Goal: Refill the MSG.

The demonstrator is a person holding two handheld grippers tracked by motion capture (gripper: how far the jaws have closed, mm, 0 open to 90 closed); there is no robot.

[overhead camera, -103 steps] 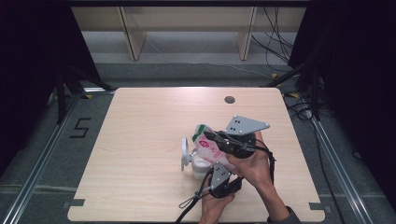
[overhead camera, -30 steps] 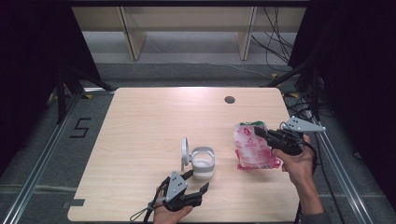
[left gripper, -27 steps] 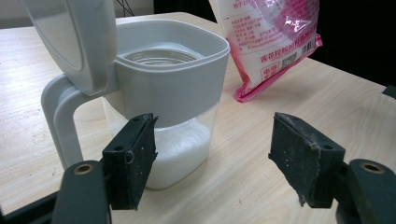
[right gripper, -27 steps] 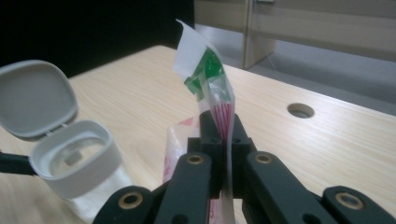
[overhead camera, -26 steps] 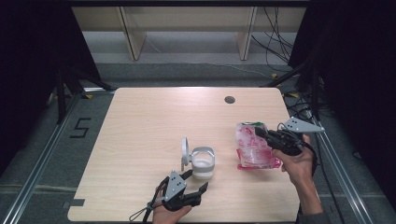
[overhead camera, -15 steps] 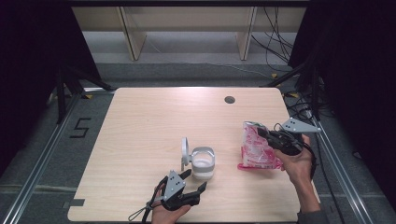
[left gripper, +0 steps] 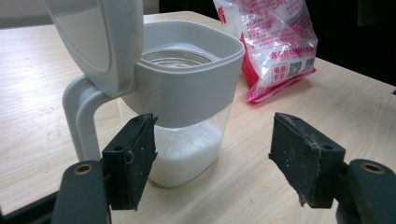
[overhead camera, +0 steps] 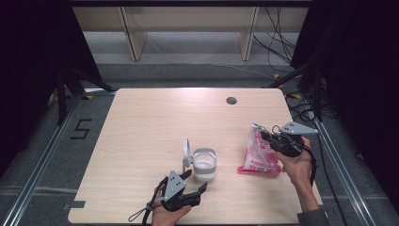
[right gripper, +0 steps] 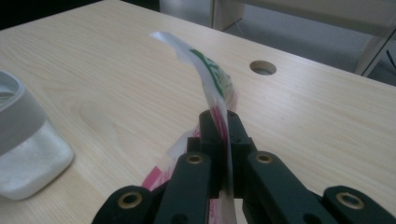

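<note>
Right gripper [overhead camera: 266, 137] fingers pinch the pink-and-white printed bag [overhead camera: 258, 155]; left gripper [overhead camera: 196, 183] fingers spread.

Table [overhead camera: 155, 122]: you worked on pale wood-grain laminate, smooth, with a soft sheen.
Bag [left gripper: 275, 42]: you held thin glossy plastic film, crinkled, printed pink and white, clear in places.
Container [left gripper: 187, 116]: its lower body was clear, smooth plastic; its collar, handle and flip lid were matt grey plastic.
Contents: white and granular-looking behind the clear wall.
Left gripper [left gripper: 212, 158]: your pads were black, matt and rough, speckled with pale dust.
Right gripper [right gripper: 219, 135]: black, matt plastic with brass-coloured rivets.
</note>
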